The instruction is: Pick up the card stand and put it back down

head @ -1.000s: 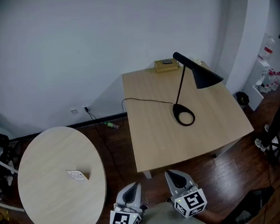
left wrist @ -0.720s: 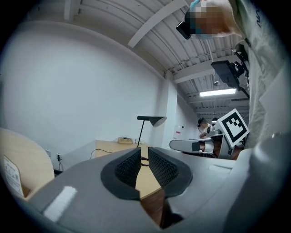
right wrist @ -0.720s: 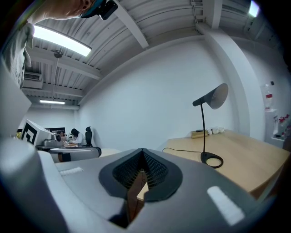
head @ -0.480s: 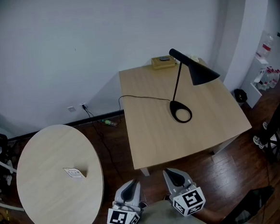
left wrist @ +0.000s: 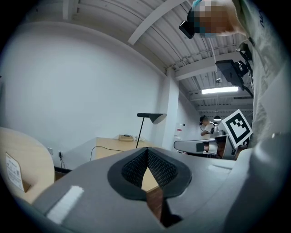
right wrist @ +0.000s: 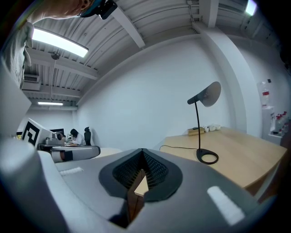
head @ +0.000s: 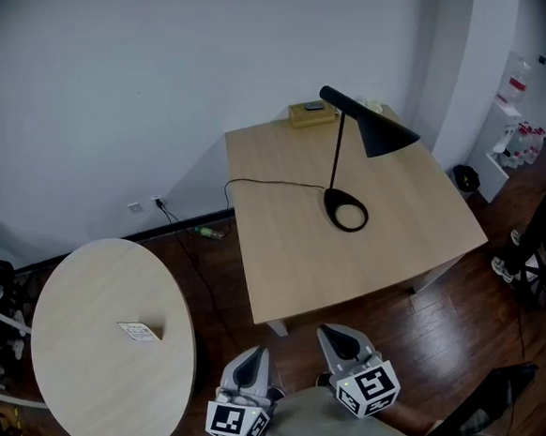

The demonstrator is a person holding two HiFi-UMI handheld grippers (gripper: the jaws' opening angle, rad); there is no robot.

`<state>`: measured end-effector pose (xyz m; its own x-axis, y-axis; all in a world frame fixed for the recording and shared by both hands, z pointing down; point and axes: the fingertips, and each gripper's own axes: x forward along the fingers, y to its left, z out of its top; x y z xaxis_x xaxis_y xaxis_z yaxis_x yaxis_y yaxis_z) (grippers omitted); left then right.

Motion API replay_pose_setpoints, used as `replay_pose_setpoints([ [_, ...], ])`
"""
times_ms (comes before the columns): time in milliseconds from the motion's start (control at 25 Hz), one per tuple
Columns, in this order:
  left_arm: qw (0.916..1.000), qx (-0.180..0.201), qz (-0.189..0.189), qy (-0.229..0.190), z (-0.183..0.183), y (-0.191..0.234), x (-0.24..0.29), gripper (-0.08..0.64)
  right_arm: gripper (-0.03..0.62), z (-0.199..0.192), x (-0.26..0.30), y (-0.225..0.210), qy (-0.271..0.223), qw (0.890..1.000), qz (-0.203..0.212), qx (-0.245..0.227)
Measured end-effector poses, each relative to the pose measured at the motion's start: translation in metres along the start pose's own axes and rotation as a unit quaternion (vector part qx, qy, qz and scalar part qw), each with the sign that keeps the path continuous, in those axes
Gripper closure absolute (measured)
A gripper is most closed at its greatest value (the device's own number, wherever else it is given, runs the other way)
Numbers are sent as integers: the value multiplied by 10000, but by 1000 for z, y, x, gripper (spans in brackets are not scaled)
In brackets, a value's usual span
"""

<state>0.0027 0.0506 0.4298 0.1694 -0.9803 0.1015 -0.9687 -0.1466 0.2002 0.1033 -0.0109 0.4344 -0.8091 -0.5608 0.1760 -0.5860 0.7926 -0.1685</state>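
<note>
Head view: the card stand [head: 139, 331], a small white printed card, sits on the round table [head: 99, 395] at the left, well apart from the left gripper [head: 251, 360] and the right gripper [head: 339, 337]. Ahead of them is a square table [head: 296, 267] with a black desk lamp [head: 379, 136].

Left gripper view: only here does the stand show side-on, upright with a few lines of print. The jaws have just closed, tips together and empty.

Right gripper view: the jaws are likewise together, holding nothing.
</note>
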Motion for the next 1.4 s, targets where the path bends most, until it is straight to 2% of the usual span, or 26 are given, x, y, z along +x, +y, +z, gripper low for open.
replay_pose_setpoints([
  [480,9996,254,26,131,-6,-39,29,558,592,-3,-24,-50,-120,9995,-38,290],
  [680,9981,481,2,383,-19,-46,35,558,592,-28,-15,-71,-35,9984,-2,566],
  [760,9978,409,323,414,-24,-40,20,558,592,-43,-4,-62,254,9972,325,627],
  [880,9954,187,889,317,-31,-15,1,557,592,-56,20,-29,630,9909,1036,578],
  [1040,9937,17,1110,162,-28,21,-16,557,592,-61,62,29,919,9776,1879,229],
  [1120,9920,-106,1256,32,-22,47,-30,557,580,-63,87,65,1040,9671,2321,62],
  [1240,9895,-241,1404,-235,-14,92,-53,557,557,-70,131,125,1229,9457,3007,-134],
  [1320,9905,-277,1311,-321,-15,120,-67,556,552,-77,165,167,1376,9309,3371,-300],
  [1400,9938,-399,1009,-236,-25,146,-82,555,551,-86,199,208,1570,9164,3656,-438],
])
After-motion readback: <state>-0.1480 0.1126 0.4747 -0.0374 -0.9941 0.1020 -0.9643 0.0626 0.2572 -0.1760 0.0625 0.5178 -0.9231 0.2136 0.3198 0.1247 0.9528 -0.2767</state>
